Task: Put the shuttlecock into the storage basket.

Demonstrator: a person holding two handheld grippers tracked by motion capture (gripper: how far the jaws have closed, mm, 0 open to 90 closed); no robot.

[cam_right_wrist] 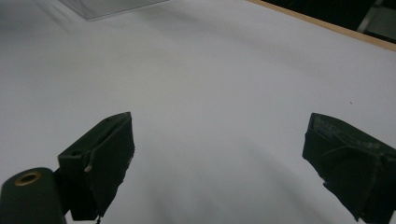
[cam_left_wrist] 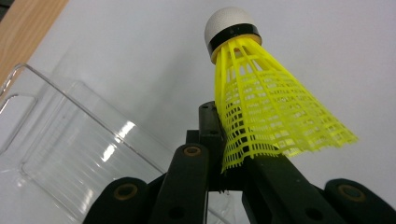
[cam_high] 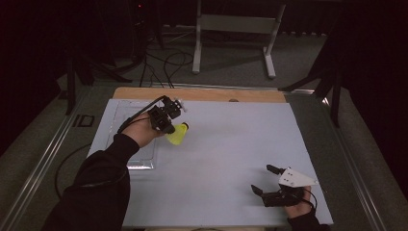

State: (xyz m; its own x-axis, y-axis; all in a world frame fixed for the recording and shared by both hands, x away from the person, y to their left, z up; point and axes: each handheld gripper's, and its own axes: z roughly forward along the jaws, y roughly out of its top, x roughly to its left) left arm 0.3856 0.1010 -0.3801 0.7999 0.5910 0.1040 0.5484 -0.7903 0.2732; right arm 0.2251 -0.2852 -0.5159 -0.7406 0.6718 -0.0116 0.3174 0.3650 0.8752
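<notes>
Your widest free room is the middle of the surface (cam_high: 226,144): bare white sheet runs between your 2 grippers, which sit well apart. The clear tray (cam_high: 139,161) takes up the far left part, its raised walls in the way of any low pass there. Your left gripper (cam_high: 169,126) hovers just beside the tray's right wall with the yellow shuttlecock (cam_high: 177,134) clamped at the skirt and jutting out over open sheet. Your right gripper (cam_high: 263,179) lies near the front right corner, jaws spread, bare sheet ahead of it.

Overhead view, two close tool views
</notes>
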